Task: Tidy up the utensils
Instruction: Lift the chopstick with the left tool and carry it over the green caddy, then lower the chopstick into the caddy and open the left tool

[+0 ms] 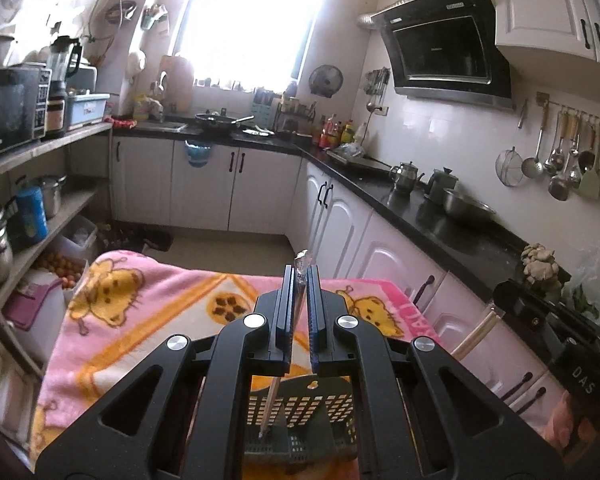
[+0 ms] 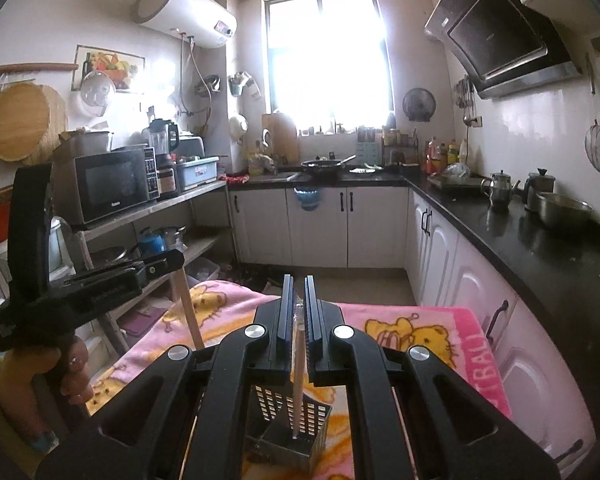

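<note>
Microwave [image 2: 112, 184] on shelf, steel bowl [image 2: 564, 208] on counter.

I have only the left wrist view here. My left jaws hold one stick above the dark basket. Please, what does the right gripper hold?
Observer: The right gripper has its jaws shut on one pale stick that points down.
Operator: Where is its lower tip?
Observer: At the perforated basket, apparently inside its opening.
Operator: How does my left gripper look from there?
Observer: A hand grips the handle of the left gripper. Its wooden stick slants down, and its lower end is hidden behind the right gripper.
</note>
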{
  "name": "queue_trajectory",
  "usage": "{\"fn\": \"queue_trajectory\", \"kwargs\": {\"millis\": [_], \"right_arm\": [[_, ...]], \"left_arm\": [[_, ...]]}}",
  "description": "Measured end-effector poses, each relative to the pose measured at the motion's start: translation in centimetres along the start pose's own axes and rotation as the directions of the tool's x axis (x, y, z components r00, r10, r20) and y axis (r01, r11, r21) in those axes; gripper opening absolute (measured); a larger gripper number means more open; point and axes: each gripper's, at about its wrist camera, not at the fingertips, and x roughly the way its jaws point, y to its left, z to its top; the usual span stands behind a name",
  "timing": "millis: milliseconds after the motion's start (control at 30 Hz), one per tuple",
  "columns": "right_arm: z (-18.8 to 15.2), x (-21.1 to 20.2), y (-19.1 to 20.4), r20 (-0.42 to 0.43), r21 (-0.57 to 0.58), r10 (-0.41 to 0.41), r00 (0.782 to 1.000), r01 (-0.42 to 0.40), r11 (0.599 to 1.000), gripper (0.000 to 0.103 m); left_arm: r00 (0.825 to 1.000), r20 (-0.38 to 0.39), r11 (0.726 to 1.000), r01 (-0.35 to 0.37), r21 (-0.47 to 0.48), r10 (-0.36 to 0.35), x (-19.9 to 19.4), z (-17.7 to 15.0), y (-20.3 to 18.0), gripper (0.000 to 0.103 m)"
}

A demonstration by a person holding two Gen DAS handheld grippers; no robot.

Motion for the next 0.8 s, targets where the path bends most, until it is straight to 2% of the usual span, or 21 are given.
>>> {"fn": "queue_trajectory", "kwargs": {"millis": [367,667,800], "right_arm": [[-3.7,4.9,-0.3,-0.094,0.038,0.019,0.995,-0.016,0.999,0.005],[-6.4,7.6,-0.6,-0.153,0.129,0.075,0.985,-0.055,0.99,0.005],[-6.9,7.8,-1.1,-0.155,0.139,0.048,0.987,-0.027,0.99,0.005]], "left_arm": [[0.999,-0.036,0.999,0.025,-0.03,-0.026,3.0,-3.9,2.1,0.001],[0.998,-0.066,0.999,0.019,-0.044,-0.022,3.8,-6.0,3.5,0.002],[0.997,-0.082,0.999,0.009,-0.051,-0.013,4.0,-6.6,4.1,0.002]]}}
